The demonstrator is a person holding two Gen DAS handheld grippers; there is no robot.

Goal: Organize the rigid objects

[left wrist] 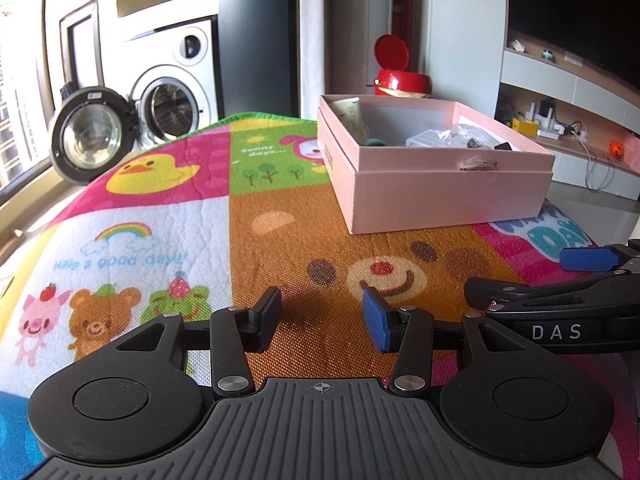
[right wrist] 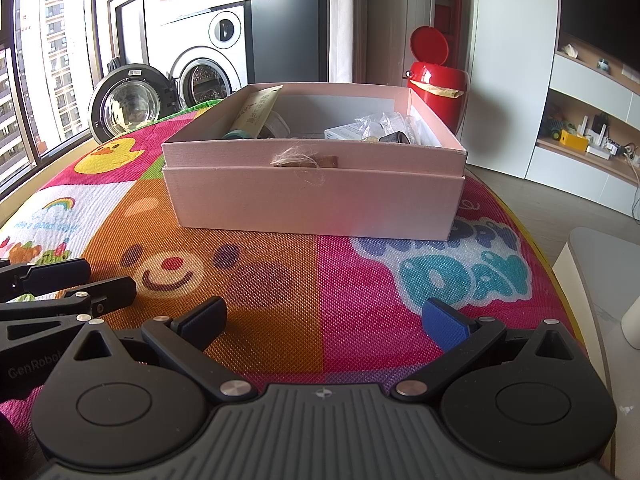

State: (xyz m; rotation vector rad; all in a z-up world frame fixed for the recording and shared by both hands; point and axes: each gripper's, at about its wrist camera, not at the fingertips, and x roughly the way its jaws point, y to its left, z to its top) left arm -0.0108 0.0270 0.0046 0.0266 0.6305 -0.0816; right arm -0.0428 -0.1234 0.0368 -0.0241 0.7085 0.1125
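Observation:
A pink cardboard box (left wrist: 448, 196) (right wrist: 316, 204) stands open on a colourful cartoon mat (left wrist: 168, 216) (right wrist: 360, 280). Inside it lie a tan paper packet (right wrist: 260, 110), a white carton (right wrist: 344, 133), crinkled clear bags (right wrist: 386, 122) and a small dark object (right wrist: 394, 138). A tuft of fibre (right wrist: 294, 160) hangs on its front rim. My left gripper (left wrist: 322, 318) hovers over the bear print, open, nothing between its fingers. My right gripper (right wrist: 328, 318) is open wide and empty, short of the box. Each gripper shows at the other view's edge: the right gripper (left wrist: 532, 276), the left gripper (right wrist: 106, 278).
A red bin (right wrist: 438, 84) with its lid up stands behind the box. A washing machine (left wrist: 172, 92) with its round door (left wrist: 90, 134) swung open is at the back left. Shelves (right wrist: 580, 136) with small items line the right wall. The mat's right edge (right wrist: 560, 280) drops to the floor.

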